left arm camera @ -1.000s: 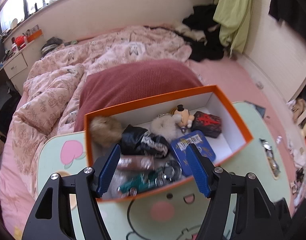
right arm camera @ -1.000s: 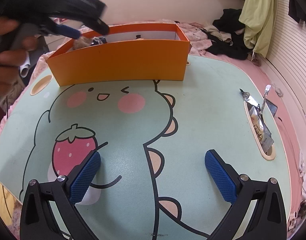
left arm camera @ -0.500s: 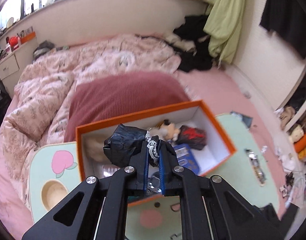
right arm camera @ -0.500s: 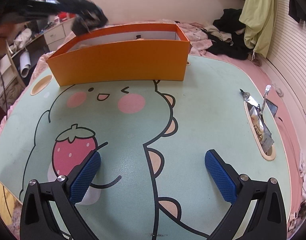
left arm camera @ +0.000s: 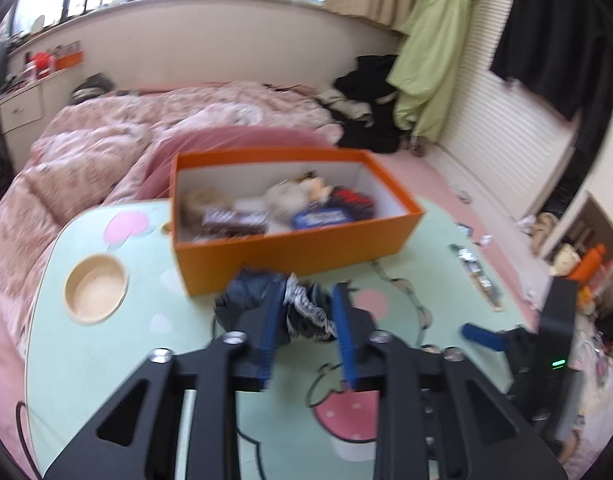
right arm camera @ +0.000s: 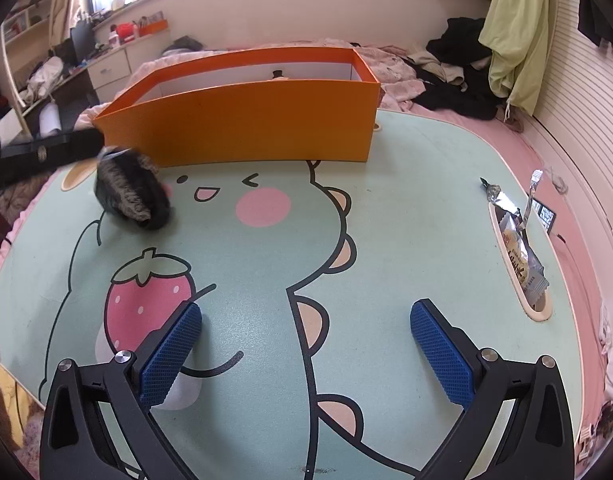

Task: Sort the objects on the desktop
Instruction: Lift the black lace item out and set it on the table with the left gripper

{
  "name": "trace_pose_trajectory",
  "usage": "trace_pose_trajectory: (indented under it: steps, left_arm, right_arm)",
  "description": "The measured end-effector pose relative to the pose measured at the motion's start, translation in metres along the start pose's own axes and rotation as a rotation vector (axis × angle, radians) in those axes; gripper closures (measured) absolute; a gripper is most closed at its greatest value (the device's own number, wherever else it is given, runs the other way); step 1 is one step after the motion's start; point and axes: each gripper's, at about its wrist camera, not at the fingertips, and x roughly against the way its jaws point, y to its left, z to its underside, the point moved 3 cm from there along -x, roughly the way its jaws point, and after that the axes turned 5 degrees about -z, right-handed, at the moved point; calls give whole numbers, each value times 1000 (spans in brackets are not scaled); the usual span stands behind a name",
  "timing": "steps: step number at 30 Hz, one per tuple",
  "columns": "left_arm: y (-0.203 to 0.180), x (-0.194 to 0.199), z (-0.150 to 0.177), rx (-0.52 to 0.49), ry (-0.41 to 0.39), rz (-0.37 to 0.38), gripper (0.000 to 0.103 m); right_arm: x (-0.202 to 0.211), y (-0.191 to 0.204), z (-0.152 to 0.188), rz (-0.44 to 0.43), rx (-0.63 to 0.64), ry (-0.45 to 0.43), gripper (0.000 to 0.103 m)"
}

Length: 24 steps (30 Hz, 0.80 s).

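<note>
My left gripper has its fingers part open around a black pouch with white lace, which sits low over the mint table mat in front of the orange box. The pouch and the left gripper arm also show at the left of the right wrist view, blurred. The box holds a chocolate bar, a blue tin, a plush keychain and other small items. My right gripper is open and empty over the mat's near part.
A round cup hole is in the table's left side. A slot at the table's right edge holds snack wrappers. The orange box stands at the table's far side. A bed with pink bedding lies beyond the table.
My left gripper lifted the black pouch out of the orange box, carried it down in front of the box and its fingers have spread. The right gripper has not moved.
</note>
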Motion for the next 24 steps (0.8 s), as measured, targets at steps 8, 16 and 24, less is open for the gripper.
trace_pose_trajectory:
  steps: [8,16,24]
  left_arm:
    - [9,14,56,-46,14,-90,22]
    - [2,-9,84,-85,103,-193,0]
    - [3,-10,88,-73,101,-202,0]
  right_arm:
    - [-1,0,-1,1,0,0,0]
    - [-1,-2,-2,1,0,0,0]
    - [-1,-2,-2,2,0,0,0]
